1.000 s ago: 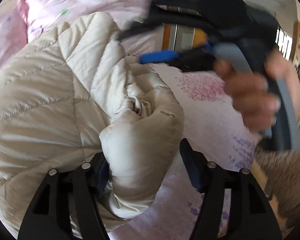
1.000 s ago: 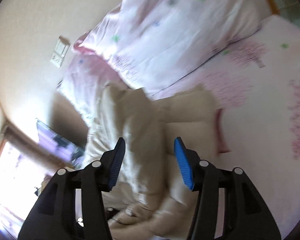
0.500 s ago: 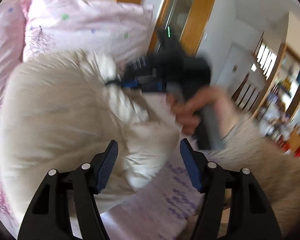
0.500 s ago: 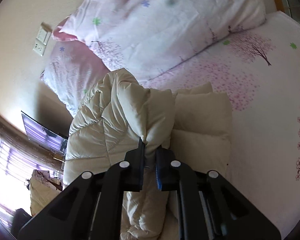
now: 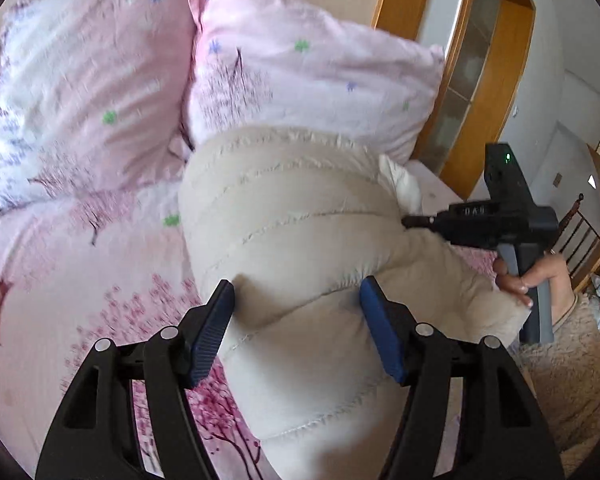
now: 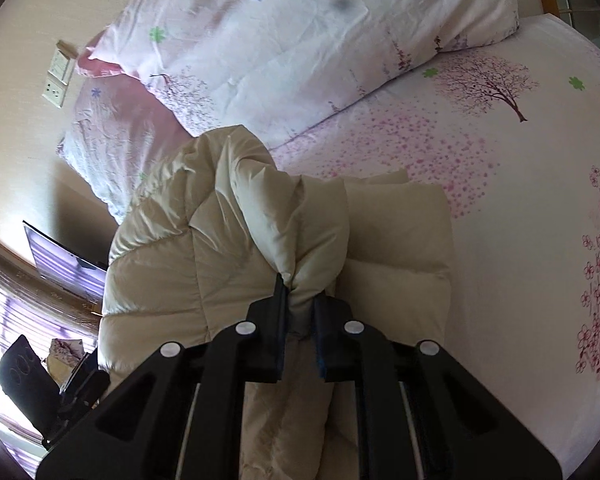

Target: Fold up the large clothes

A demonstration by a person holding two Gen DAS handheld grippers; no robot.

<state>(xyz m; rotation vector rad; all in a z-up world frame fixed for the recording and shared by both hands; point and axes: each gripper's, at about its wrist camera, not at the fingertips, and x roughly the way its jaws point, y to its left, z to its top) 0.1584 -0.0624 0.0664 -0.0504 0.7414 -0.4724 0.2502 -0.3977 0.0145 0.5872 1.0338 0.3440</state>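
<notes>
Bed (image 6: 520, 208) with pink blossom sheet, two pillows (image 5: 308, 80) at the head; cream quilted jacket (image 5: 300, 220) lies bunched on the sheet in front of them, partly folded, puffy, with a flatter folded section on its right side in the right wrist view. Step in hand, as judged: mid-fold, both hands gathering bulk to bring one part over another. Left claw (image 5: 298, 332) has its pads apart with a thick roll of jacket between them; both pads look to be touching the padding, so it reads as a loose wide grip, but real clamping force can't be confirmed. Right claw (image 6: 300, 312) has just been closing and now sits nearly together, pinched on a fold of jacket, fabric bulging out above the pads. In the left view the right claw is at the jacket's far right edge, a hand (image 5: 528, 280) on its handle. Next move likely calls for lifting the pinched fold and carrying it across the flat section, with the left claw holding the bulk so the bundle doesn't drag. Risk: slick, springy padding may slip from the thin pinch or spring back open once released.
</notes>
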